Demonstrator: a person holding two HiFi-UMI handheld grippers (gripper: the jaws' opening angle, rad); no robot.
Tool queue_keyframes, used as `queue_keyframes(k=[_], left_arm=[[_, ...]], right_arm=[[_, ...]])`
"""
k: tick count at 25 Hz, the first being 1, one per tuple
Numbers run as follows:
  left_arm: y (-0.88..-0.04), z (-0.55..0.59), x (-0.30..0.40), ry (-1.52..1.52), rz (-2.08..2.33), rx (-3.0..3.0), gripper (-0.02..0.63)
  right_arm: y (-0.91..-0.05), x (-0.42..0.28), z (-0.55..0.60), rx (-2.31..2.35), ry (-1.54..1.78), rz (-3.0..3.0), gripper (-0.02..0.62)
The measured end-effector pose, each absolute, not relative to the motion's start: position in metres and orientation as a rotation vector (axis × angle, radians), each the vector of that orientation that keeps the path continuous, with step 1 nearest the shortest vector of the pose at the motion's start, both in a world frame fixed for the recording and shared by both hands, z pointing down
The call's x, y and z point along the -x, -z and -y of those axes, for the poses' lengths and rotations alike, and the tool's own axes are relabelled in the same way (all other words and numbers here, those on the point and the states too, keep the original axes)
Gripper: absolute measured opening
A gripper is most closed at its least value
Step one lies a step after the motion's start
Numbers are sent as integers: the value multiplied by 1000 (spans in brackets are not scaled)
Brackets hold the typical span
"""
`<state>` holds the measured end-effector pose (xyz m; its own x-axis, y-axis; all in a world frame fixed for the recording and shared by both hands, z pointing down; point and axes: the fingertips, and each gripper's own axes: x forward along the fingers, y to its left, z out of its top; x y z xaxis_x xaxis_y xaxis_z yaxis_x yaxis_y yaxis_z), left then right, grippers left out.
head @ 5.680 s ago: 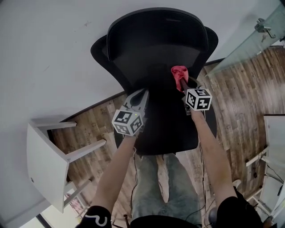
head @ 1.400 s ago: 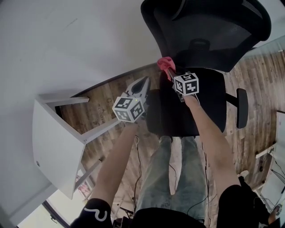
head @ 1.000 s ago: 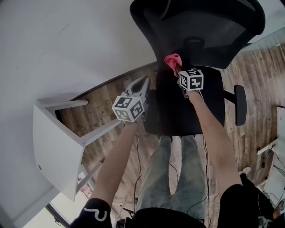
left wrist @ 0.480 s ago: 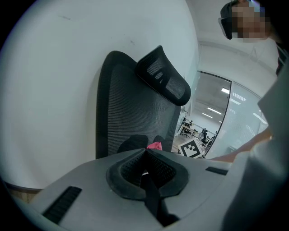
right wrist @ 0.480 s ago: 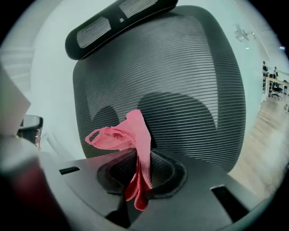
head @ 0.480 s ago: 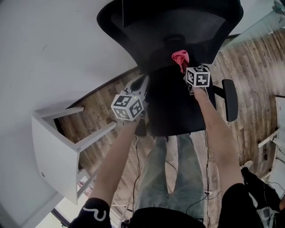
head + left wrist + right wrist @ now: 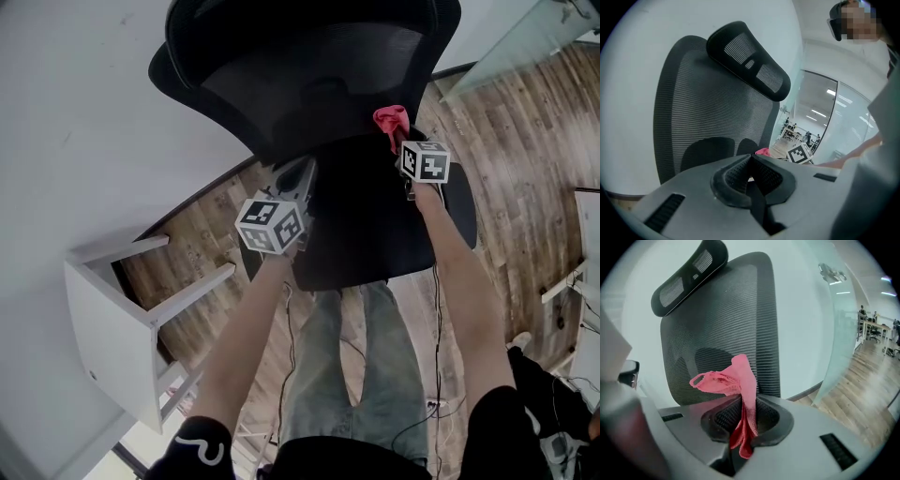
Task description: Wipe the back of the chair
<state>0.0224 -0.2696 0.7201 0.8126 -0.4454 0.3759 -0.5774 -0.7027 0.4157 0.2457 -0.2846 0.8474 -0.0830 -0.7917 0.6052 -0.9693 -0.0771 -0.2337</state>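
The right gripper (image 7: 743,411) is clamped on a pink cloth (image 7: 736,380) – the fabric is pinched between its 2 jaws, with a crumpled bunch standing above them and a tail hanging below. In the right gripper view the cloth sits in front of the lower part of the chair's (image 7: 375,225) black mesh back (image 7: 722,319), with the headrest (image 7: 689,275) tilted above it; whether the cloth touches the mesh cannot be told. In the head view the cloth (image 7: 392,122) lies at the right side of the back (image 7: 309,75), just where it meets the seat, and the right gripper (image 7: 401,145) reaches in over the seat.

The left gripper (image 7: 750,166) has its jaws pressed together with nothing between them. In the head view it (image 7: 300,172) hovers at the left edge of the seat, near the back's lower left side – apart from the cloth.

The left gripper view shows the mesh back (image 7: 708,108), the headrest (image 7: 750,58) and the pink cloth (image 7: 763,151) beyond its jaws. A white stool (image 7: 103,328) stands on the wood floor (image 7: 525,159) to the person's left, beside a white wall (image 7: 75,122).
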Motion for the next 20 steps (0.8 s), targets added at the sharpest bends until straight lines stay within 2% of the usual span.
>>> queue_keyframes(k=[8,14,20], left_arm=[[-701,249,-58,-302,820,-2431,25],[-674,225,-53,-310,917,-2404,25],[-623,192,-49,-328,974,-2454,25]], right_arm=[[-824,-294,265,-1894,-941,1969,72],[-777,-280,230,-1709,-860,2129,71],[-696,-253,195,-1641,-777,2339,69]])
